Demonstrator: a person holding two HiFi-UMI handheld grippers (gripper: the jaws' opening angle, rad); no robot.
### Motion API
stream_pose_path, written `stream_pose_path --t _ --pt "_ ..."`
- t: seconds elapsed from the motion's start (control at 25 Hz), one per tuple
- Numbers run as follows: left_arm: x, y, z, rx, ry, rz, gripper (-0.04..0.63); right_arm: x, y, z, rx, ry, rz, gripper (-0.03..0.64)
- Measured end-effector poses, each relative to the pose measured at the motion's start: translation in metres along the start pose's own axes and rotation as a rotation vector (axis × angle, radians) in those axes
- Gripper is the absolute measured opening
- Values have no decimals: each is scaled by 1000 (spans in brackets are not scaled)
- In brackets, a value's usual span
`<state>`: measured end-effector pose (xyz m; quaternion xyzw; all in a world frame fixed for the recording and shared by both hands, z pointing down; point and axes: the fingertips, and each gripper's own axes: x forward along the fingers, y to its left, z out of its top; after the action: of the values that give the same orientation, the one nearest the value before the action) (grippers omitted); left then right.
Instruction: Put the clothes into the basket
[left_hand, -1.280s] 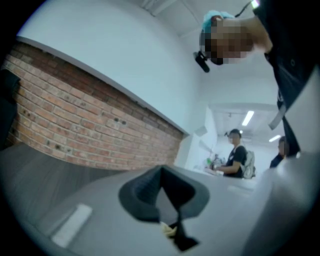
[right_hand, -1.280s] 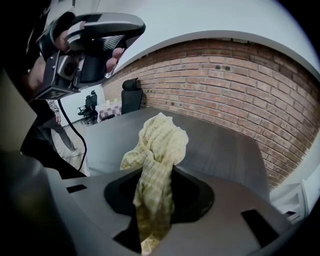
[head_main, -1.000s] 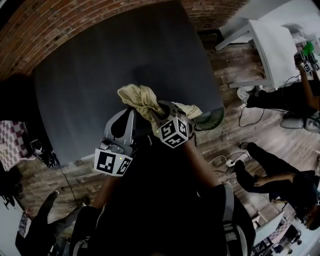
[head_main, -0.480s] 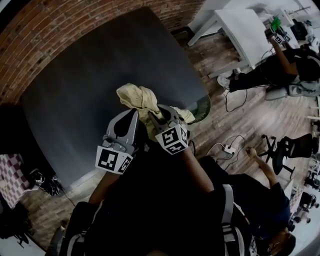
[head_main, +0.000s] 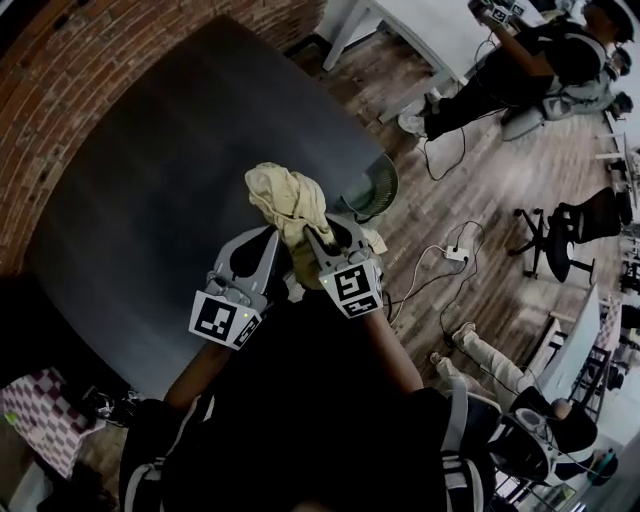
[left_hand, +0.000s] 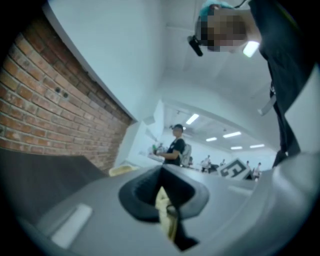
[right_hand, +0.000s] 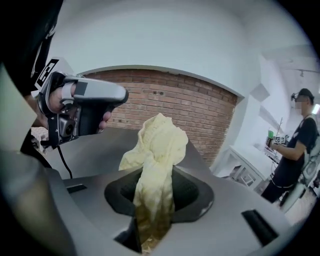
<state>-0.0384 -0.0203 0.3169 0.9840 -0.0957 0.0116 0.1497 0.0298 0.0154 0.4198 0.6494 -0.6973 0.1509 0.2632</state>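
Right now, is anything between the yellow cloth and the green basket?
No, nothing I can see. The yellow cloth is held by the left tool and right tool, and the green basket sits just beside it, past the table edge.

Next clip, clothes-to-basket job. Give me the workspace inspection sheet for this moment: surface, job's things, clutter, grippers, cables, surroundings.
Surface: dark grey tabletop; nothing seen lying on it.
Job's things: pale yellow cloth, bunched, held above the tabletop; green basket past the table's edge, partly hidden.
Clutter: checked item off the table's corner, too dim to identify.
Grippers: left gripper shut on a fold of the cloth; right gripper shut on the cloth.
Cables: white power strip with leads on the wooden floor.
Surroundings: brick wall, office chair, other people nearby.
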Motion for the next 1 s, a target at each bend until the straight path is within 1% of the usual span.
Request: stream_pose_path --t 0.16,0.32,0.6,0.72,0.8,0.88,1.0 --pt "20 -21 -1 15 6 -91 2 -20 -17 -14 57 -8 -81 120" --pt "31 -46 -14 32 19 -160 2 -44 -31 -39 113 -8 -155 120" --pt "65 -92 -46 46 23 -259 2 -88 -63 -101 157 17 -283 120" --pt "67 -109 -64 48 10 -287 2 -101 -63 -132 177 23 -325 120" --pt "63 -135 -71 54 0 -297 2 -126 -60 -150 181 25 -345 120" --pt "72 -167 -75 64 -4 -316 2 -153 -71 -168 177 29 -371 120" --pt "125 -207 -80 71 -2 -341 2 -180 -123 -196 180 41 -396 120"
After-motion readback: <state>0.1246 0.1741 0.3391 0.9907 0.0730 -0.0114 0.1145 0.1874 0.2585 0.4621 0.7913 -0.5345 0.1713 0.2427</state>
